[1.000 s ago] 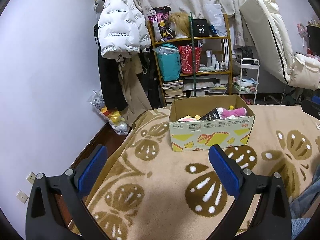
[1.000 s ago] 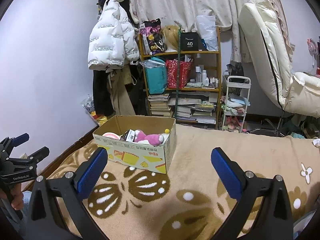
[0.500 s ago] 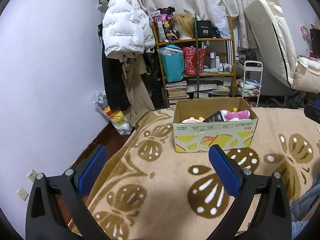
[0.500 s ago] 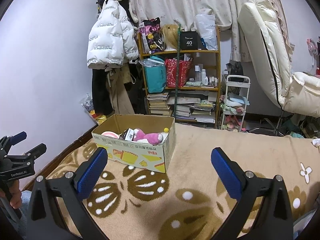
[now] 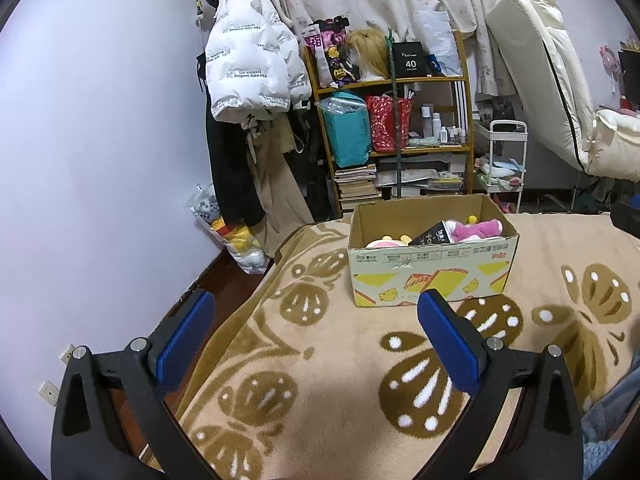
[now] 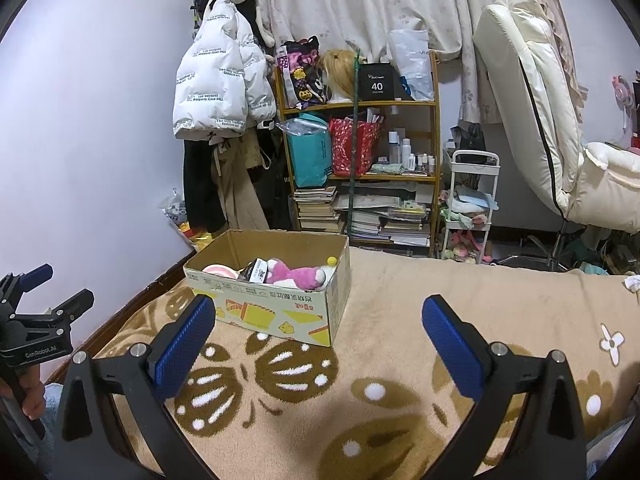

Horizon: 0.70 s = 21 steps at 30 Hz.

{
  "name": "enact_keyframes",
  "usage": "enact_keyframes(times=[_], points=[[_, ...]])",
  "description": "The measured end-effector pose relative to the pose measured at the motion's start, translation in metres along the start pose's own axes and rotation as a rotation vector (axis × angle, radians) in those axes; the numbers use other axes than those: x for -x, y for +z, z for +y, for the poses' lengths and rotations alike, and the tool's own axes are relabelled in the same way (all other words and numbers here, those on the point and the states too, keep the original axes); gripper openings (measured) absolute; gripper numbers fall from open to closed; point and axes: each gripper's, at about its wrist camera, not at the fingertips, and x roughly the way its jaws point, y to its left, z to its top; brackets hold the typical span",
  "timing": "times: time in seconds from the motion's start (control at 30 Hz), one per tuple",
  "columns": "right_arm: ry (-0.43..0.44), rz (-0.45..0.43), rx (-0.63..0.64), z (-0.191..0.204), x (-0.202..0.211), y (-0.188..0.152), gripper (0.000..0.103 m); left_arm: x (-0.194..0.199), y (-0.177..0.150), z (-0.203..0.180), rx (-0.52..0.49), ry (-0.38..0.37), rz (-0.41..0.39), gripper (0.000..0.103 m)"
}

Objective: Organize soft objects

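Observation:
A cardboard box [image 5: 432,276] [image 6: 276,312] stands on a beige blanket [image 5: 340,380] [image 6: 400,360] with brown butterfly patterns. Inside lie a pink plush toy [image 5: 476,229] [image 6: 296,274], a black packet [image 5: 434,236] [image 6: 256,271] and a pink-and-white soft item [image 5: 386,242] [image 6: 218,270]. My left gripper [image 5: 316,338] hovers open over the blanket, short of the box, nothing between its blue pads. My right gripper [image 6: 320,338] is open too, empty, with the box ahead to its left. The left gripper [image 6: 36,320] also shows at the far left of the right wrist view, held by a hand [image 6: 28,396].
Behind the bed stand a cluttered wooden shelf [image 5: 392,128] [image 6: 360,152], a white puffer jacket [image 5: 252,68] [image 6: 220,88] hung on the wall, a small white cart [image 6: 472,208] and a cream reclining chair [image 6: 540,128]. The blanket's left edge drops to the floor by the wall.
Both grippers have drifted slightly back from the box and stayed open. The left view tilted up a little, so the box sits lower in it. Nothing was picked up.

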Motion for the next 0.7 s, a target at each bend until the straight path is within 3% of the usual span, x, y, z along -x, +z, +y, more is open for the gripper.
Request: enact_keyframes(times=[0.7], points=[[-0.017,-0.009,-0.004,-0.0047,0.0028,-0.0001,0.103,-0.0036,0.0005,-0.0021,-0.006,-0.022,0.017,0.1]])
